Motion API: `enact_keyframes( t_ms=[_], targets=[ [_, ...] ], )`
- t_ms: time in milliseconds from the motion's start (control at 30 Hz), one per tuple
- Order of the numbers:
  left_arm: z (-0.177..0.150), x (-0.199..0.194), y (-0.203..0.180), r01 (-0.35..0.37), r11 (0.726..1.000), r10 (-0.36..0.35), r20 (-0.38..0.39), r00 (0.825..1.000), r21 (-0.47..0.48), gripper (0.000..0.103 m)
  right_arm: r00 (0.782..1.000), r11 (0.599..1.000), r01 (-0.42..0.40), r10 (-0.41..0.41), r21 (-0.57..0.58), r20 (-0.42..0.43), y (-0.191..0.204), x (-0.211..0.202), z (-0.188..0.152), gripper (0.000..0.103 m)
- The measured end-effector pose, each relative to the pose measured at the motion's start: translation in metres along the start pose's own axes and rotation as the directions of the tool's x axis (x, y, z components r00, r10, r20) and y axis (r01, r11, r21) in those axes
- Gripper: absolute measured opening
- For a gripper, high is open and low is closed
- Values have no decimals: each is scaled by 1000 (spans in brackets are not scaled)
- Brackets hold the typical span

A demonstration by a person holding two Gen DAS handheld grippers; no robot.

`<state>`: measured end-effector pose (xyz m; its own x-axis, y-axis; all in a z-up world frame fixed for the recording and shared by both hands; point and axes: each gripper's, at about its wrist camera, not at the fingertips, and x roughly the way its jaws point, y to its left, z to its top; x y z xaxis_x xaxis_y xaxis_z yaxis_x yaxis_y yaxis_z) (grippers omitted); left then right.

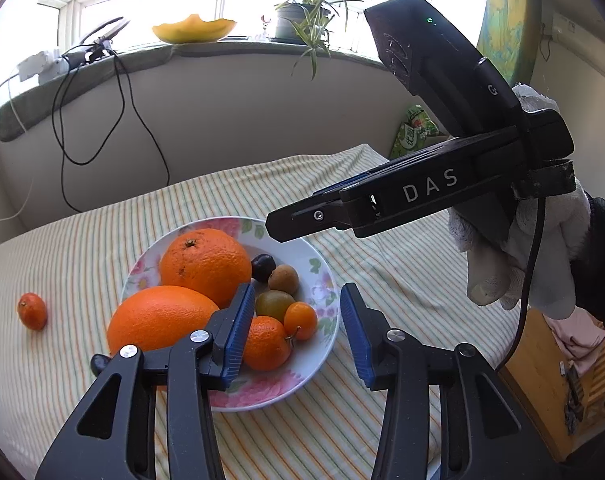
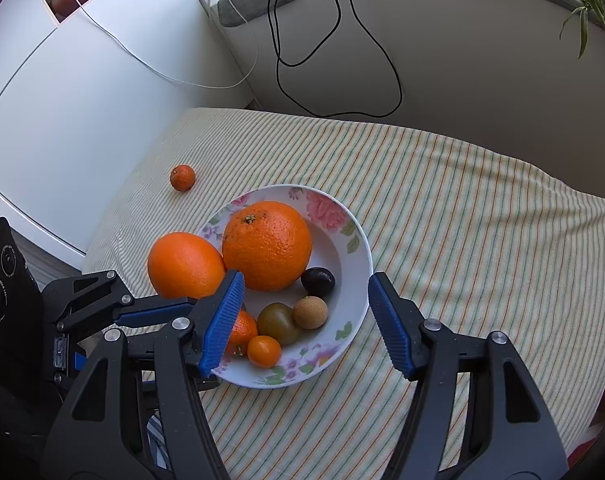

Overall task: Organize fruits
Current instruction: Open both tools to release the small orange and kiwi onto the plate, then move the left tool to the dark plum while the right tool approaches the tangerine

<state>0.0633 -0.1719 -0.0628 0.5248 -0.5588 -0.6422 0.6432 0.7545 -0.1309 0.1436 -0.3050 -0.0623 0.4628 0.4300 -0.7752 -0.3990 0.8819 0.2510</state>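
Left gripper [image 1: 292,332] nearest the lens, jaws apart, nothing between the pads – it hovers over the near rim of the floral bowl [image 1: 318,354]. Right gripper [image 2: 304,316] likewise parted, wider, empty, poised above the same bowl. In the bowl: small mandarin [image 1: 266,344] and kumquat [image 1: 300,320] at the near side, then a greenish fruit [image 1: 274,305], a brown round one [image 1: 283,279], a dark plum-like one [image 1: 263,267], and a big orange [image 1: 205,266] toward the far side. A second orange [image 1: 160,318] sits against the bowl's left edge – the right wrist view suggests it rests on the rim, partly outside. One stray small mandarin [image 1: 32,311] lies on the striped cloth [image 1: 402,280], well apart from the bowl to its left

Likely step: fetch the stray into the bowl. Judgement: the left gripper is better placed; come in from above, close gently on the round skin, centre it between the pads so it doesn't squirt out, drop it in the free far-right part of the bowl

Left wrist view alone shows the gloved hand [image 1: 518,256] holding the right tool, plus the window sill with a potted plant [image 1: 302,12]. Right wrist view alone shows the white cabinet [image 2: 82,92] beside the table and the bowl's bare far-right interior
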Motion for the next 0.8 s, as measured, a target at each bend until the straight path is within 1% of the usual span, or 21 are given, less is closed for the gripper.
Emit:
enact_keyframes(
  t_ms=[333,567,800],
  targets=[
    [-2,-11,11,-3,1000,4,22,1000,-25,46,1000,1000,11,-10,-19,17,12,-4,4,67],
    [-6,-23,29,-25,998,28,41,999,-60,46,1000,999,15,-15,-32,19,21,-1,9,67],
    [-15,-40,52,-60,993,67,63,996,-97,46,999,999,3,-2,-34,45,31,-2,15,67]
  ],
)
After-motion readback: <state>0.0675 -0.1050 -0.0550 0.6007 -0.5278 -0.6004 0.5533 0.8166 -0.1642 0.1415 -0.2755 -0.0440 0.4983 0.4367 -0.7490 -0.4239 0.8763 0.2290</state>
